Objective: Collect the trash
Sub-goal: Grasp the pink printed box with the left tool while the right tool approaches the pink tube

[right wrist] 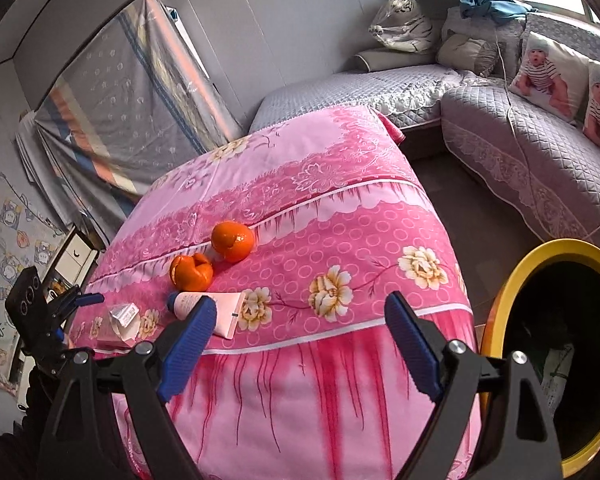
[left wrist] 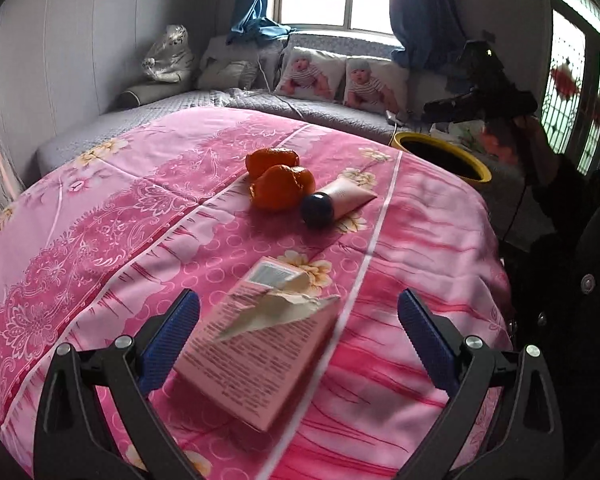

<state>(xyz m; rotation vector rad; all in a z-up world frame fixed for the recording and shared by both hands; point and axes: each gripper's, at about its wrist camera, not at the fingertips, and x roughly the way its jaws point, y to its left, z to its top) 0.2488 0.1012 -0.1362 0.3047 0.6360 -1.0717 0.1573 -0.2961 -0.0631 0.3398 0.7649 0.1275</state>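
Note:
A torn pink carton [left wrist: 256, 344] lies on the pink flowered cloth [left wrist: 100, 220], between the wide-apart blue pads of my left gripper [left wrist: 298, 312], which is open and not touching it. Beyond it lie a pink tube with a dark cap [left wrist: 338, 202] and two pieces of orange peel [left wrist: 278, 178]. In the right wrist view my right gripper [right wrist: 300, 324] is open and empty, held off the table's edge. There the tube [right wrist: 216, 308], the peels [right wrist: 212, 256] and the carton [right wrist: 120, 326] show at left, with the left gripper [right wrist: 60, 312] beside the carton.
A yellow-rimmed bin [right wrist: 556, 344] with a dark inside stands on the floor right of the table [left wrist: 444, 156]. A grey quilted sofa [right wrist: 520, 152] with printed cushions runs behind. A dark-clothed person [left wrist: 572, 264] is at the right edge.

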